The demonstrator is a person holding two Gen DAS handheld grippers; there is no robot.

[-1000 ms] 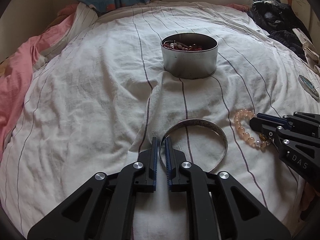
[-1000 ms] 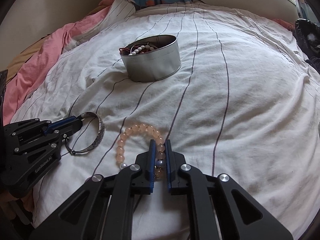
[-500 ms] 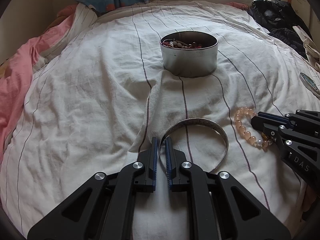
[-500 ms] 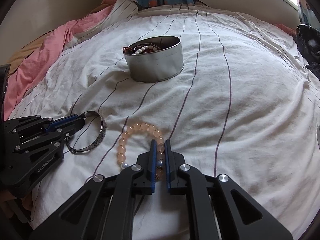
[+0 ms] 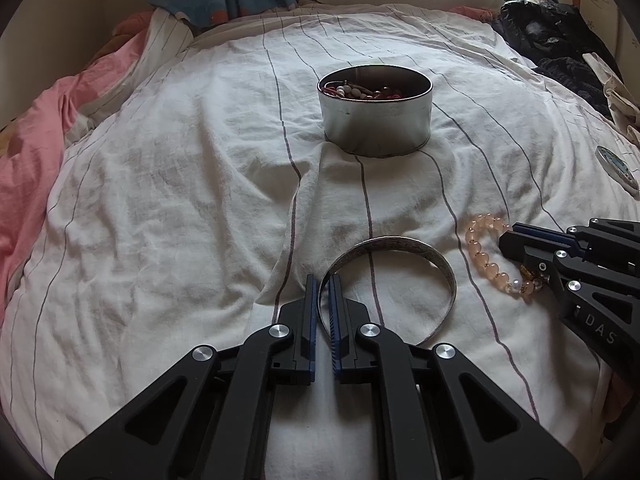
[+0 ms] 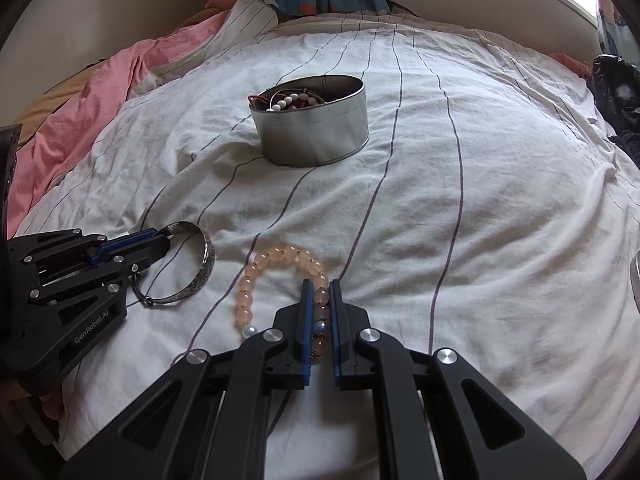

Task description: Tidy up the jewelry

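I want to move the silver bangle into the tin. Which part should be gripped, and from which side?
Grip the thin band of the silver bangle at its near edge, one finger inside the ring and one outside, coming from the near side. It lies flat, so only the rim offers a hold. The left gripper already pinches it there.

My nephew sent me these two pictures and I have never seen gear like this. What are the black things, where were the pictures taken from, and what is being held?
No robot here: a person holds a black two-finger tool in each hand, and a wide-angle camera on each looks forward along its fingers. One picture comes from the left tool, the other from the right, so each also shows the other tool at its edge.

The left tongs are shut on the rim of a flat silver metal bangle. The right tongs are shut on a bracelet of peach-pink round beads. Both pieces lie on a white bedsheet with thin dark stripes. Farther back stands a round silver tin already holding beaded jewelry, probably where these go.
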